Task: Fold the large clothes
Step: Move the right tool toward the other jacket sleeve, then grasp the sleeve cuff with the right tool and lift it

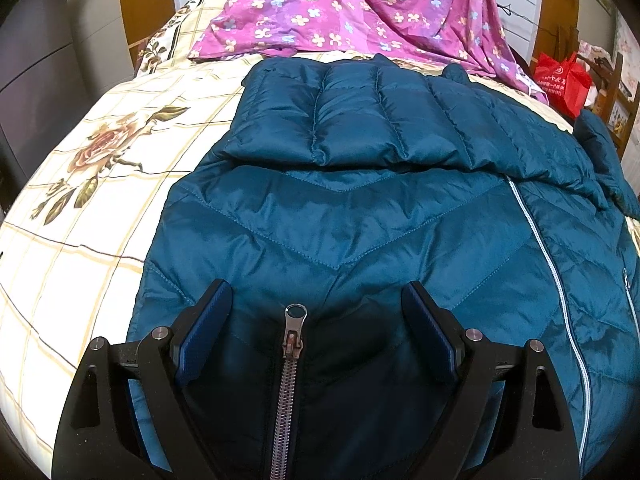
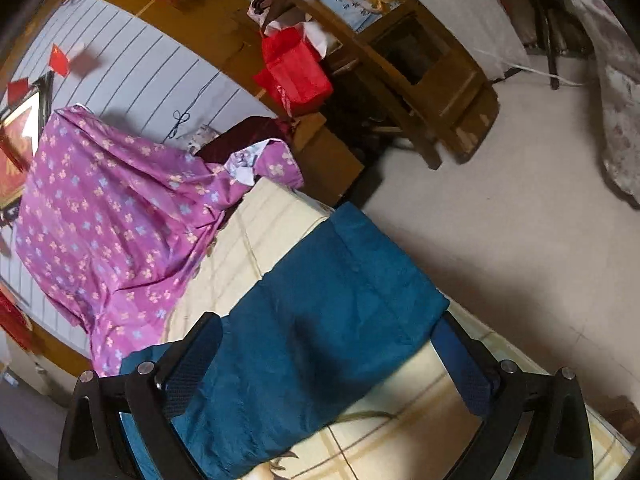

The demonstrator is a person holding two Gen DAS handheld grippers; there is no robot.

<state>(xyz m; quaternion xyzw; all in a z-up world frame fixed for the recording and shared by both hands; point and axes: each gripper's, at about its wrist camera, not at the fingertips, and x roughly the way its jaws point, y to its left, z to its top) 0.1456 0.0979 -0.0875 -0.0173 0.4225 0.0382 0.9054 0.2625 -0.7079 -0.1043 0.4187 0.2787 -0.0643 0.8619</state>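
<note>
Teal quilted nylon: your left gripper (image 1: pixel 316 320) hangs over the jacket (image 1: pixel 360 220), jaws apart, zipper pull (image 1: pixel 295 314) between them, nothing pinched.
Right gripper (image 2: pixel 324 360): your jaws stand apart astride a teal sleeve (image 2: pixel 340 300); pads seemingly not pressing.
Jacket: spread across the bed (image 1: pixel 80 240), sleeve reaching the bed's right edge.
Beyond: purple floral cloth (image 1: pixel 340 4) at the head end.
Risk: slick fabric may slip; the sleeve could slide off the edge.
</note>
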